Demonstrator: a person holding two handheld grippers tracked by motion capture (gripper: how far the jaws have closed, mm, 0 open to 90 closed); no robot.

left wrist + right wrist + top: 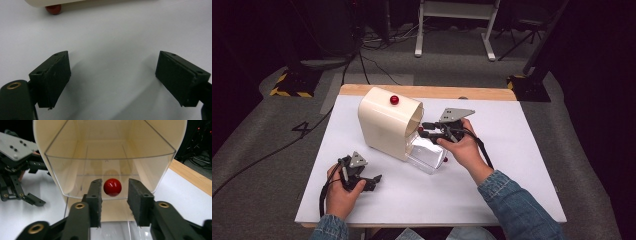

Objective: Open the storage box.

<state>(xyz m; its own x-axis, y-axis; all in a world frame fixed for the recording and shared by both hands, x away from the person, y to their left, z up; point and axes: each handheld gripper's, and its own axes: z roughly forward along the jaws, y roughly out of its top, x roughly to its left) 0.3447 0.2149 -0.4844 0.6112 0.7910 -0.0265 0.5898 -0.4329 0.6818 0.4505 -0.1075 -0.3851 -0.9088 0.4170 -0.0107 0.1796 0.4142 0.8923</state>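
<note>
While the cream housing (387, 125) stands on the white table (502, 185) with its open end turned toward three o'clock, the right gripper (426, 130) is held at that opening, gripped by the right hand (464, 147). Seen in the right gripper view, its jaws are parted a little, and a red knob (112, 187) sits between the two pads (96, 195) without clear contact on either side; whether the pads touch it cannot be told. That knob is set on the front of a clear drawer (110, 175), whose transparent walls reach back into the cream housing (40, 142). In the high view the clear drawer (427, 155) is seen projecting from the housing toward five o'clock. A second red knob (394, 100) is seen on top of the housing, toward twelve o'clock.

At seven o'clock from the housing, the left gripper (377, 179) is held low over the table in the left hand (339, 197), well apart from the housing. Its jaws are spread wide over bare table (112, 50), with nothing between them. At eleven o'clock in the left gripper view, a small red foot (53, 9) is seen under the housing's lower edge.
</note>
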